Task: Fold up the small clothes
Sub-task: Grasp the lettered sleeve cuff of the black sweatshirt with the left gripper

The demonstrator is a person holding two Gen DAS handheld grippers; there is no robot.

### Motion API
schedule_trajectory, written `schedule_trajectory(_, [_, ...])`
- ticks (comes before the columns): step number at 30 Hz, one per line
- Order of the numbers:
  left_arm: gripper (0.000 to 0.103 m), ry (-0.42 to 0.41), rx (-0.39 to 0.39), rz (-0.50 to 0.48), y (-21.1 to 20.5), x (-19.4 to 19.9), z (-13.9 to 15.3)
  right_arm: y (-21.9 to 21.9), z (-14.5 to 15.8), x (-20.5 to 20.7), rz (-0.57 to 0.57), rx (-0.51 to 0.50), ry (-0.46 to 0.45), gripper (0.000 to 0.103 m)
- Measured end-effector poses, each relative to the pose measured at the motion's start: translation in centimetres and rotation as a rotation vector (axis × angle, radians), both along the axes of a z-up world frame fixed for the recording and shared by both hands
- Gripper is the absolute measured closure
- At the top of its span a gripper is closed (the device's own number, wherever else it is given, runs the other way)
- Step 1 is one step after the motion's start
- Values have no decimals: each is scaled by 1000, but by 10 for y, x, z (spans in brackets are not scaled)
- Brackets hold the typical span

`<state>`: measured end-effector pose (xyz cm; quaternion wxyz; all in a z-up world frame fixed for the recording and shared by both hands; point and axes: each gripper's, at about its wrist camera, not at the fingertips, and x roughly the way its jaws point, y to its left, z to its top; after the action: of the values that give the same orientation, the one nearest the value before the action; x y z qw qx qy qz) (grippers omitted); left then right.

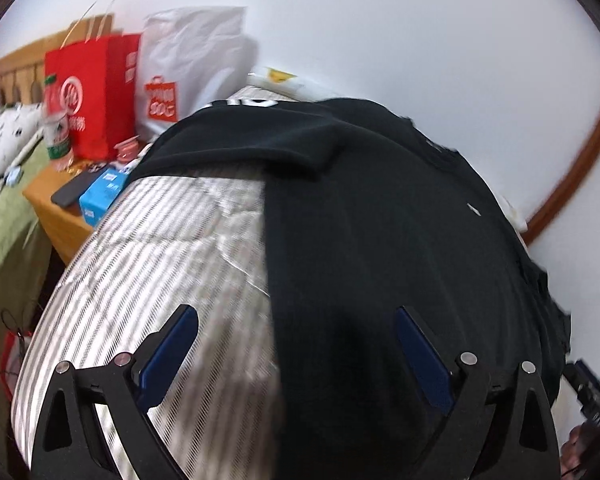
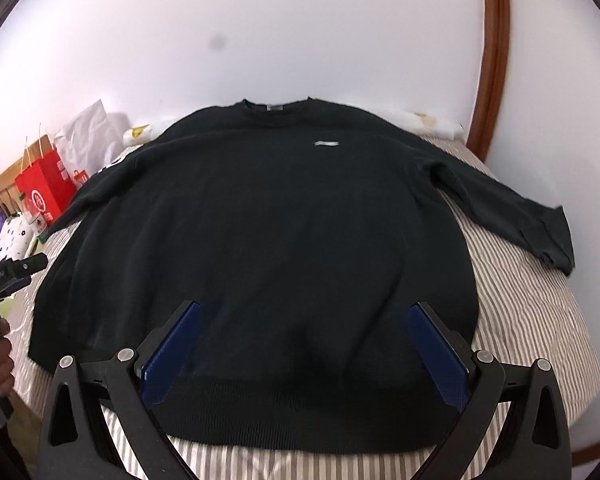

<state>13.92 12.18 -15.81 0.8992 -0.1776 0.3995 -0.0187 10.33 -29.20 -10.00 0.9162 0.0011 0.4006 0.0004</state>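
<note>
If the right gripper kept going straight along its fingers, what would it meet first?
Most likely the black sweater spread flat on the striped bed cover. The right gripper is open, angled down over the sweater's lower part near the hem, with nothing between. How far above it hangs is unclear.

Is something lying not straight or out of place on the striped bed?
The black long-sleeved sweatshirt lies flat, collar toward the wall. Its two sleeves do not match: one sleeve stretches straight out across the striped bed cover, while the other sleeve is folded over.
</note>
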Motion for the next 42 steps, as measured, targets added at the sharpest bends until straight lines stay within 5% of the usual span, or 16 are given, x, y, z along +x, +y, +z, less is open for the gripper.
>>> schedule_trajectory(7, [11,-1,-129,99,47,41,-21,9,-15,63,78,-14,32,2])
schedule_trajectory(12, [18,-7,-272,132,70,67,-30,15,-24,118,129,-42,13,23])
schedule_trajectory(20, [21,-56,-439,190,94,99,-40,17,-32,190,209,21,-31,23])
schedule_trajectory(25, [21,-81,-470,246,111,125,-39,10,-51,204,205,70,-53,23])
schedule_trajectory(30, [28,-79,-386,304,119,148,-33,1,-58,200,204,112,-49,23])
schedule_trajectory(33, [44,-63,-289,338,116,156,-26,-7,-64,205,175,147,-13,23])
schedule_trajectory(35, [72,-67,-224,339,113,160,-16,-14,-66,207,152,176,1,23])
schedule_trajectory(37, [84,-84,-156,329,107,163,-2,-18,-67,207,140,192,1,23])
schedule_trajectory(42, [92,-174,-17,245,72,170,45,-18,-61,203,135,191,-29,22])
